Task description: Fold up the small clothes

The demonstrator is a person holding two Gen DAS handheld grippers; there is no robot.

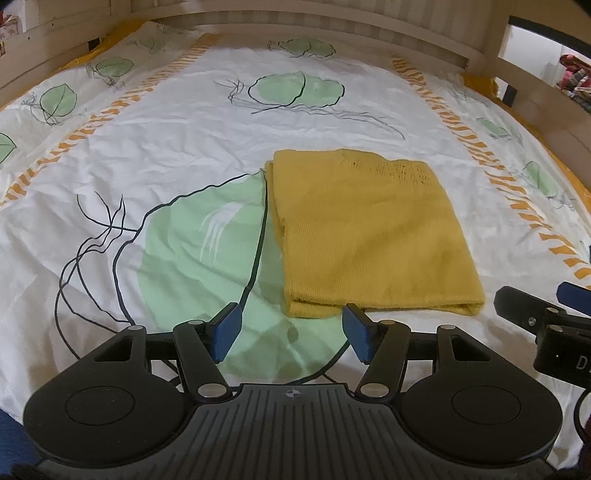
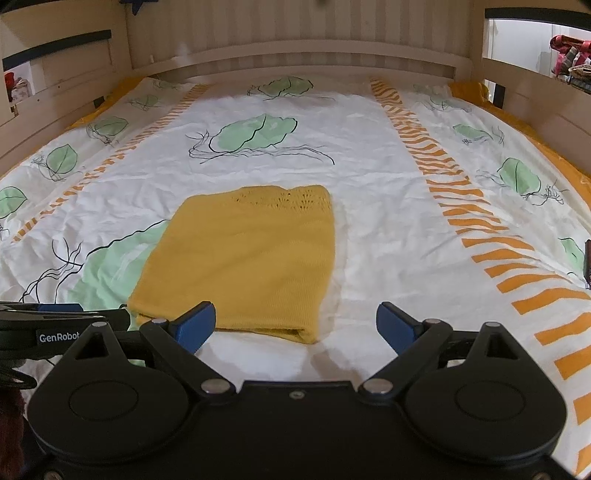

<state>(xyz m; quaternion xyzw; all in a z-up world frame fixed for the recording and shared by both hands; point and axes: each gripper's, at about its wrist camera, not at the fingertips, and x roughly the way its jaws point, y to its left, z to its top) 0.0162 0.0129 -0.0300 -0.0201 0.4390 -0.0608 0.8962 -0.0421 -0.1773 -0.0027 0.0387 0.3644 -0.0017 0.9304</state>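
A white bedsheet (image 1: pixel 177 122) printed with green leaves and orange striped bands is being seen spread over a bed, enclosed at the far end by a pale wooden bed frame (image 1: pixel 332 26). Taking the folded yellow knit garment (image 1: pixel 369 236) as the landmark: to its left, a large green leaf print (image 1: pixel 199 251) is being partly overlapped by the garment's left edge. The left gripper (image 1: pixel 291 334) is being held just short of the garment's near edge, toward its left corner, with its blue pads (image 1: pixel 225 332) standing apart and nothing lying between them; no contact with the cloth is being made. The garment itself is lying flat near the middle of the sheet, folded into a compact rectangle, with an openwork knit section showing at its far edge. To the right of the garment's near corner, the right gripper (image 2: pixel 295 326) is being held above bare sheet, its jaws spread wide and empty, with only its left pad (image 2: pixel 195 325) standing in front of the garment's near edge. Further right of the garment, an orange striped band (image 2: pixel 480 229) is running along the sheet.
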